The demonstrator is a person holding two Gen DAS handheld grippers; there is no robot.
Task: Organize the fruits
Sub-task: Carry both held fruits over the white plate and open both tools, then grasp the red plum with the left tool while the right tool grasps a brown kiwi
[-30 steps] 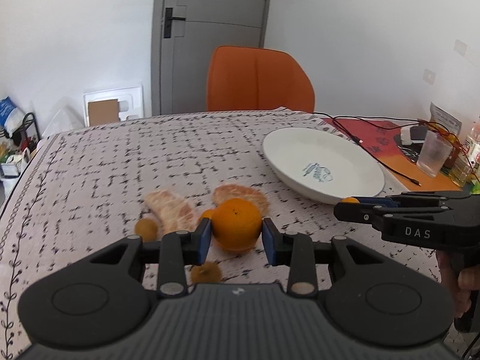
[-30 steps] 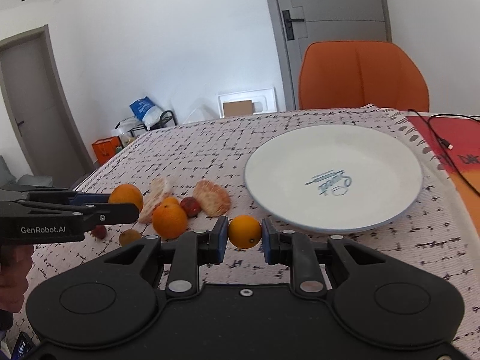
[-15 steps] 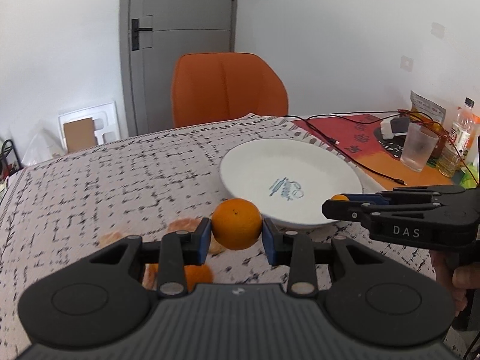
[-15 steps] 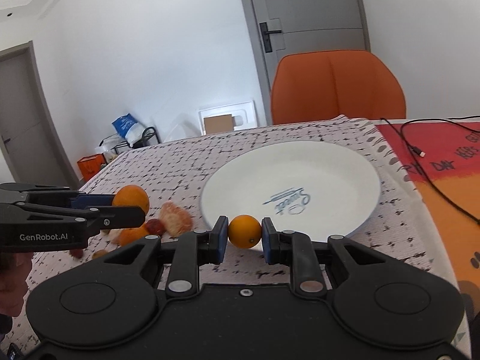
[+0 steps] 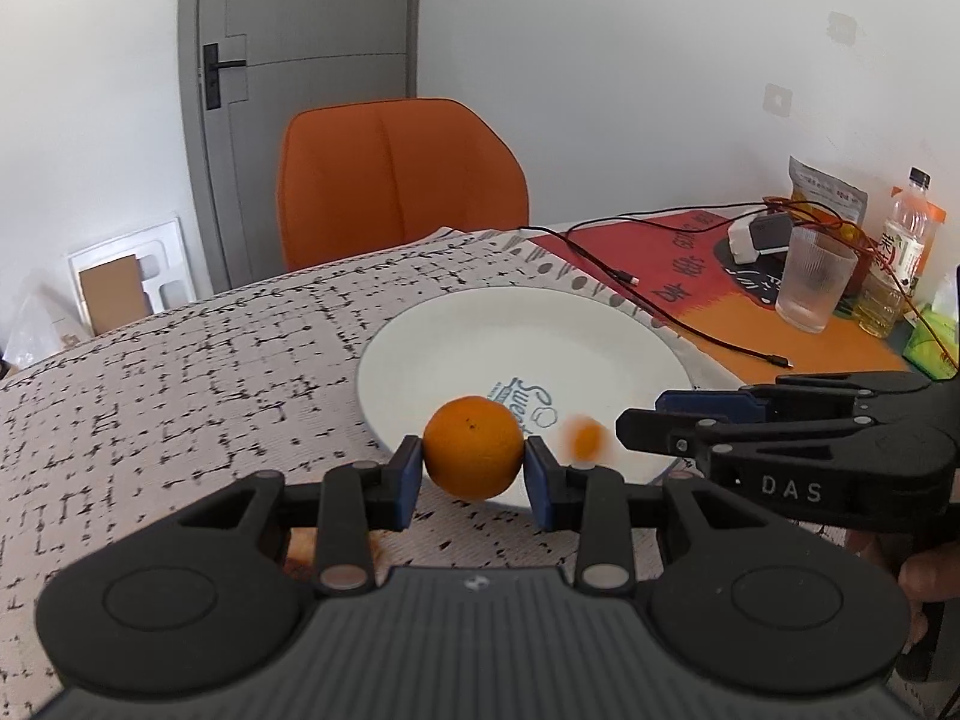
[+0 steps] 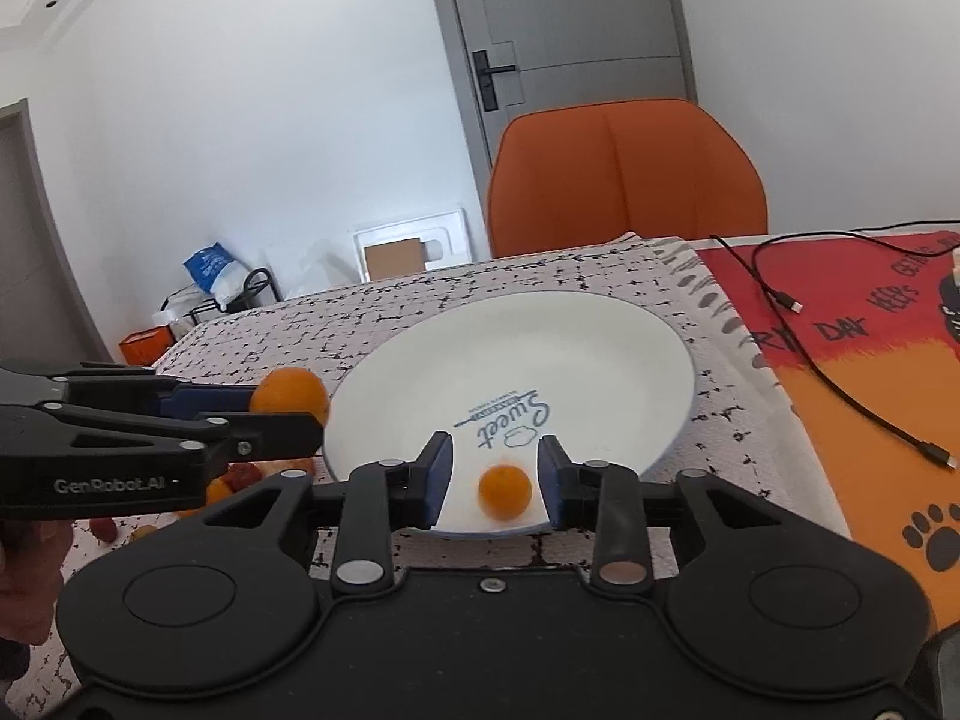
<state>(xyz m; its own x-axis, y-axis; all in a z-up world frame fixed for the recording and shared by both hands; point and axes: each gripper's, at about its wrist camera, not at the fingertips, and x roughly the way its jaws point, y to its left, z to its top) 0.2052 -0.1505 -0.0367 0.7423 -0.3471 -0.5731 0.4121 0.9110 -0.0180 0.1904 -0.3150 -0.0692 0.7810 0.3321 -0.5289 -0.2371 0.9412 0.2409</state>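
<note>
My left gripper [image 5: 474, 474] is shut on a large orange [image 5: 474, 447] and holds it over the near-left rim of the white plate [image 5: 456, 348]. In the right wrist view the same orange [image 6: 291, 394] shows at the plate's left edge. My right gripper [image 6: 493, 480] is open over the plate's near rim [image 6: 600, 324]. A small orange [image 6: 505, 492] lies loose between its fingers, blurred, on the plate; it also shows in the left wrist view [image 5: 587, 437]. Several fruits and peeled segments [image 6: 240, 477] lie on the cloth left of the plate.
An orange chair [image 5: 396, 180] stands behind the table. A black cable [image 6: 840, 384] runs over the red mat to the right. A glass [image 5: 813, 282], a bottle [image 5: 900, 252] and a packet stand at the far right.
Both grippers moved toward the plate. My right gripper opened and let go of the small orange, which now lies on the plate. My left gripper still holds the large orange.
</note>
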